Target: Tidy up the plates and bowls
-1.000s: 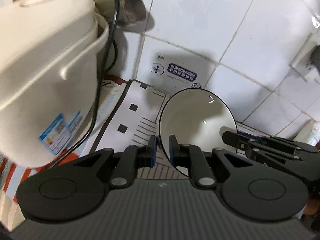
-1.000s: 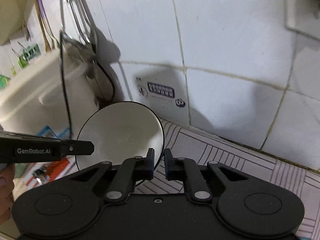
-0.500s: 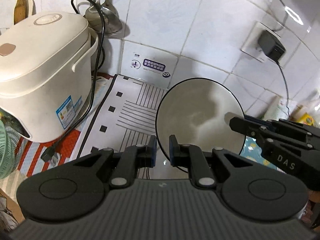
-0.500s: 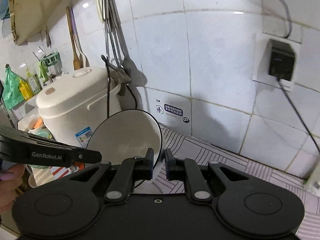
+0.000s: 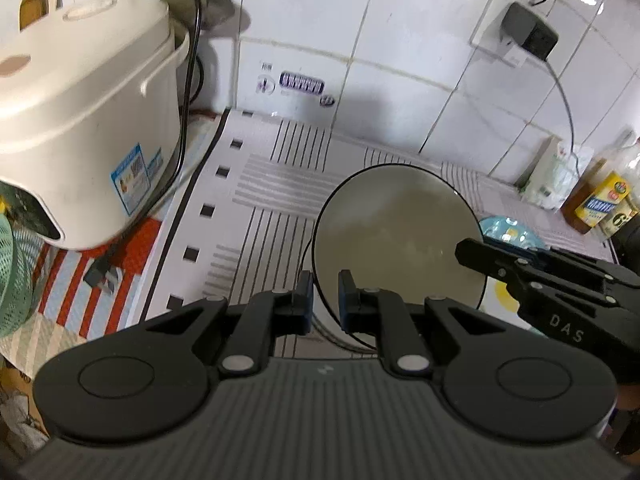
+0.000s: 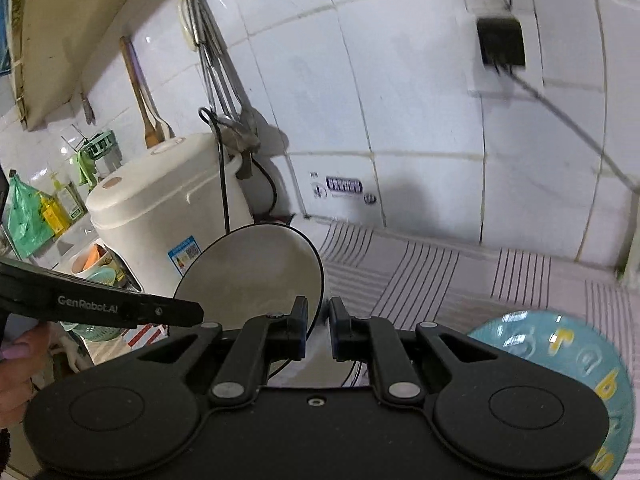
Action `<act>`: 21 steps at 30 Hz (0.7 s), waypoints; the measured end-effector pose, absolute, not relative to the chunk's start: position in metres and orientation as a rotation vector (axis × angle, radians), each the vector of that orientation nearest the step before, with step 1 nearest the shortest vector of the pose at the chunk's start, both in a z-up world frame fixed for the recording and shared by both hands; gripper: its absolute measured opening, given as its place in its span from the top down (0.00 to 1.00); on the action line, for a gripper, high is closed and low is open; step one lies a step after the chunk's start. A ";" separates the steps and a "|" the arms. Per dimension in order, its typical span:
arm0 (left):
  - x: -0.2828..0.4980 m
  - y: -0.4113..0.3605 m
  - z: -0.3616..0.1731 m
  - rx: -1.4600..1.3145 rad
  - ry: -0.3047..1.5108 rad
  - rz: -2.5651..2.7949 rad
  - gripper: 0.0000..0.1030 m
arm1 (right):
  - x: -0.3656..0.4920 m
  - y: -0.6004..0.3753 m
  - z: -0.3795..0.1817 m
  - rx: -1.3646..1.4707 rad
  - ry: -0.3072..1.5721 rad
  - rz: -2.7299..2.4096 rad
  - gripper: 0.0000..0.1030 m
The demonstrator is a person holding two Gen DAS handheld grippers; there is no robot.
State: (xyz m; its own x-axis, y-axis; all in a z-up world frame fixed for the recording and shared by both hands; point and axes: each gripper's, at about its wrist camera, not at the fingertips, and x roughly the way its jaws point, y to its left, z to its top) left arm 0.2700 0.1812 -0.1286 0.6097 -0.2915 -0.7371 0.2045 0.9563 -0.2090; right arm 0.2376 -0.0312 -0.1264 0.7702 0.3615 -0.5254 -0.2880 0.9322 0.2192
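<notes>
Fingers (image 5: 303, 300) of the left gripper (image 5: 322, 300) are pinching the thin black rim of a cream bowl (image 5: 394, 236), clamped on its near edge and holding it tilted up on its side above the worktop (image 5: 280, 188). Across from them, the right gripper (image 6: 318, 326) is closing its own fingers (image 6: 298, 328) on the opposite rim of the same bowl (image 6: 256, 276), so the bowl is hanging between the two. It is looking round, smooth and glossy, pale inside with a dark line around the lip. Beyond the fingertips, a striped grey-and-white mat (image 5: 256, 216) is covering the worktop below white glazed wall tiles (image 5: 400, 32). Left of the left fingers, a bulky cream plastic rice cooker (image 5: 84, 120) is sitting; right of the right fingers, a turquoise patterned plate (image 6: 576, 364) is showing.
</notes>
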 end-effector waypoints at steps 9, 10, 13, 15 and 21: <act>0.276 0.177 -0.140 -0.078 0.913 -0.302 0.89 | 0.233 -0.027 -0.142 0.115 0.602 0.340 0.86; 0.278 0.175 -0.142 -0.070 0.923 -0.303 0.89 | 0.233 -0.028 -0.144 0.118 0.604 0.334 0.86; 0.282 0.171 -0.147 -0.056 0.938 -0.306 0.89 | 0.232 -0.028 -0.151 0.123 0.614 0.309 0.86; 0.284 0.170 -0.148 -0.057 0.946 -0.303 0.89 | 0.231 -0.028 -0.154 0.117 0.608 0.296 0.86; 0.290 0.164 -0.150 -0.038 0.960 -0.299 0.89 | 0.233 -0.025 -0.157 0.082 0.605 0.262 0.87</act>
State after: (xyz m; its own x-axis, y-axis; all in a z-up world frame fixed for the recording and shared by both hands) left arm 0.2896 0.1645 -0.1505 0.5357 -0.2673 -0.8010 0.2340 0.9584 -0.1633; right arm 0.2326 -0.0250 -0.1573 0.7907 0.2669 -0.5509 -0.2193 0.9637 0.1522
